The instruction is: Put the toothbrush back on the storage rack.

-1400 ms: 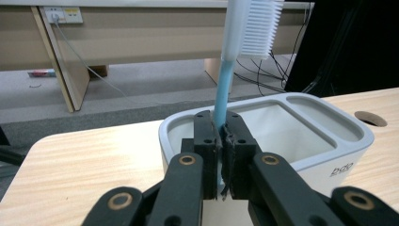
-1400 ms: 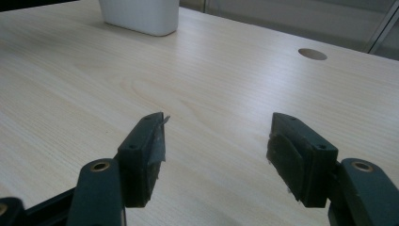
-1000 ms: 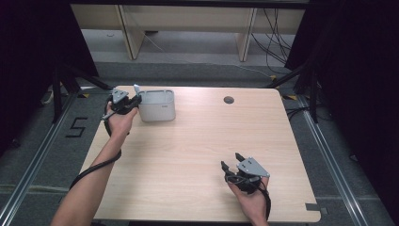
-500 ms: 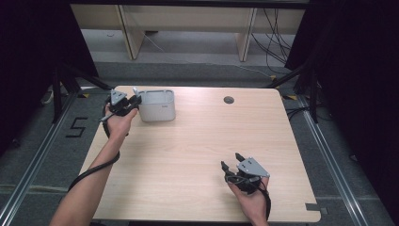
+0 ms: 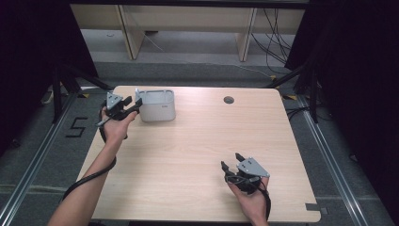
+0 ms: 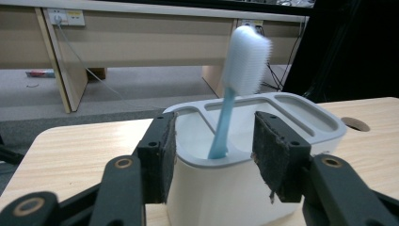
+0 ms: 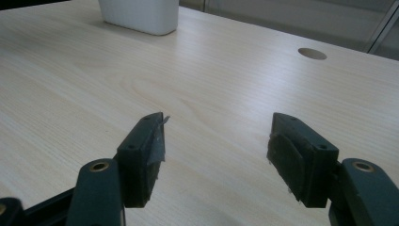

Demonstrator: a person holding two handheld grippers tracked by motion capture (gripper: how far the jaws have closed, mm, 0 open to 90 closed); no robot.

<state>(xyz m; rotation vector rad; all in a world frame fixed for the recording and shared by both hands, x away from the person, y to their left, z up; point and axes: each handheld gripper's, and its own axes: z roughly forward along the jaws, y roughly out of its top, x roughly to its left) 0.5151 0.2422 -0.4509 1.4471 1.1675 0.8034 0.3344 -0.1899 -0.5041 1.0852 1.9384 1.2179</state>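
On the pale wood-grain counter (image 5: pixel 197 146), a white rectangular plastic holder with a grey compartmented top (image 5: pixel 157 105) stands near the far left corner, and a light blue toothbrush with a white bristled head (image 6: pixel 235 94) stands in its nearest compartment, leaning slightly, its head well above the rim. The left claw (image 5: pixel 136 104) sits just beside the holder's left end; in the left gripper view its two black jaws stand to either side of the toothbrush handle and of the holder's near corner, with clear gaps between the pads and the handle, so nothing is gripped. These jaws have just been opening, and the toothbrush stands free between them in the holder. The toothbrush head looks blurred in that view. The right claw (image 5: pixel 231 161) rests low over the near right part of the counter, well apart from the holder, its jaws spread wide with bare wood between them. A round hole in the counter (image 5: pixel 228 100) lies near the far edge, to the right of the holder.
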